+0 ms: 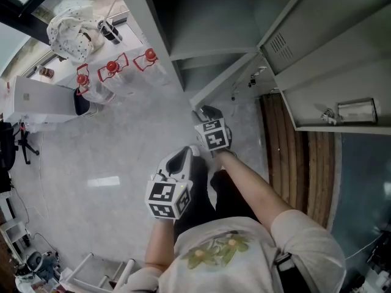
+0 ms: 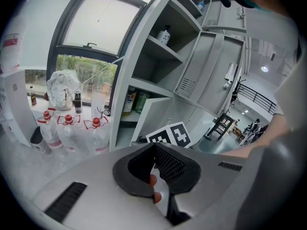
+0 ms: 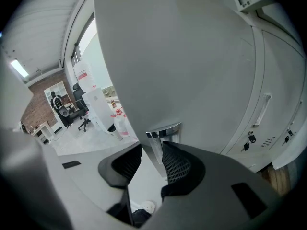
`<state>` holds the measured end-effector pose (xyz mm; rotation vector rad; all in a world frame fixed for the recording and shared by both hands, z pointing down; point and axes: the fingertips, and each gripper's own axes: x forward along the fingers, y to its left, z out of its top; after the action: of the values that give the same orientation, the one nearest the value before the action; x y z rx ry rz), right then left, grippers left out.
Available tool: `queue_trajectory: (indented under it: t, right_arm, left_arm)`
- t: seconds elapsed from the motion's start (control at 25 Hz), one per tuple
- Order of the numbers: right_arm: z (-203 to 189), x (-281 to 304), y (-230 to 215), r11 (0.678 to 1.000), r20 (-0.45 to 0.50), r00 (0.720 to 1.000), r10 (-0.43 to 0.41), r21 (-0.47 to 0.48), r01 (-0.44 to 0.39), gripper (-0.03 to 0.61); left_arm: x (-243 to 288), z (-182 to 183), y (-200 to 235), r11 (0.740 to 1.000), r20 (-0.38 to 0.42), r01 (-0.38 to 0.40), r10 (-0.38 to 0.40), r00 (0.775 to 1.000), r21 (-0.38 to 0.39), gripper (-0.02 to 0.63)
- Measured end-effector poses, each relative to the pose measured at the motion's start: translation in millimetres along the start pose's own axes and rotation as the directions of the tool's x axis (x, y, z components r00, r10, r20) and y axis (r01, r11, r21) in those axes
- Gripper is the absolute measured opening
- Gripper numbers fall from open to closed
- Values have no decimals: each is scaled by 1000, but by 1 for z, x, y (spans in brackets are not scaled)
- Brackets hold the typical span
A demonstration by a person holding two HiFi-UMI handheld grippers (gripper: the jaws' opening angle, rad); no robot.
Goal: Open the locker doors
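The grey locker (image 1: 201,17) stands open ahead, its shelves (image 2: 158,56) showing in the left gripper view. A lower door (image 1: 226,78) hangs partly open. My right gripper (image 1: 206,115) is at that door's free edge. Its jaws hold the chrome handle (image 3: 163,131) of the grey door (image 3: 182,56) between their tips, so the right gripper (image 3: 151,155) is shut on it. My left gripper (image 1: 188,154) hangs back over the floor, left of the door, with its jaws together and nothing in them (image 2: 154,150). The right gripper's marker cube (image 2: 169,134) shows ahead of it.
An upper door (image 1: 330,60) with vents is swung wide open at the right. Neighbouring shut doors carry keys (image 3: 249,145). Water bottles with red caps (image 1: 113,72) stand on the floor left of the locker, beside a white box (image 1: 46,99) and a white bag (image 1: 73,32).
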<state>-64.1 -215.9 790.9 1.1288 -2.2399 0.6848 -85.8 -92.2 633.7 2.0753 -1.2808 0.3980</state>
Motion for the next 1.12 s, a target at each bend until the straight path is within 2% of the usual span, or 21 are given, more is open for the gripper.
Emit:
queue_trajectory:
  t: [1.12]
  right_arm:
    - [-33,-41,-11,997,-13,998,68,-37,-68,146]
  left_arm:
    - [-3,-25,-49,999,19,-33,33,999,-18,29]
